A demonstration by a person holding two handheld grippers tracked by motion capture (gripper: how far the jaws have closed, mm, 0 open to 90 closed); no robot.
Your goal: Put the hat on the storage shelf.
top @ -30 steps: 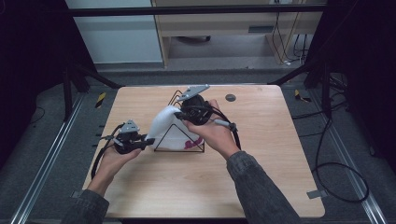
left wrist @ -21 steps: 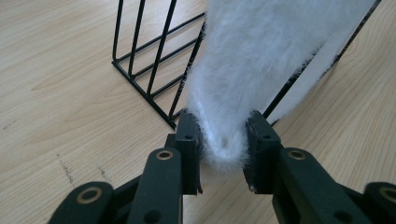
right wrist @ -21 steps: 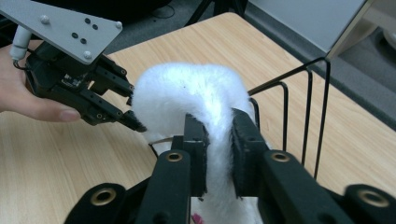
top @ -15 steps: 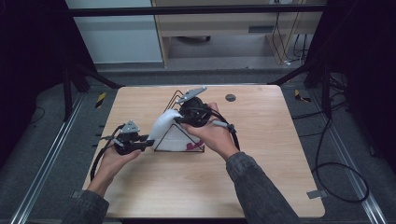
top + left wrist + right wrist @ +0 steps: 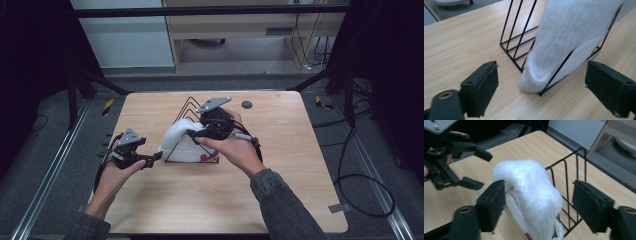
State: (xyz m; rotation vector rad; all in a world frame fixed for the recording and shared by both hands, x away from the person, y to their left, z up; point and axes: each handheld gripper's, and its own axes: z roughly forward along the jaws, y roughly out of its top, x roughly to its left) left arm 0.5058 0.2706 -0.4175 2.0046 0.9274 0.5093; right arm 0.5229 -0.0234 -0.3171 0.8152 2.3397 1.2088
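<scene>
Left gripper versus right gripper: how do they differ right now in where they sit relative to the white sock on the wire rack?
The left gripper sits low beside the wire rack, off the white sock; the right gripper is raised, at the sock's top. In its own view, the left gripper's jaws frame the sock's lower end from a distance; the right gripper's jaws stand to either side of the draped top. Both have just been opening, and neither grips the sock.
</scene>
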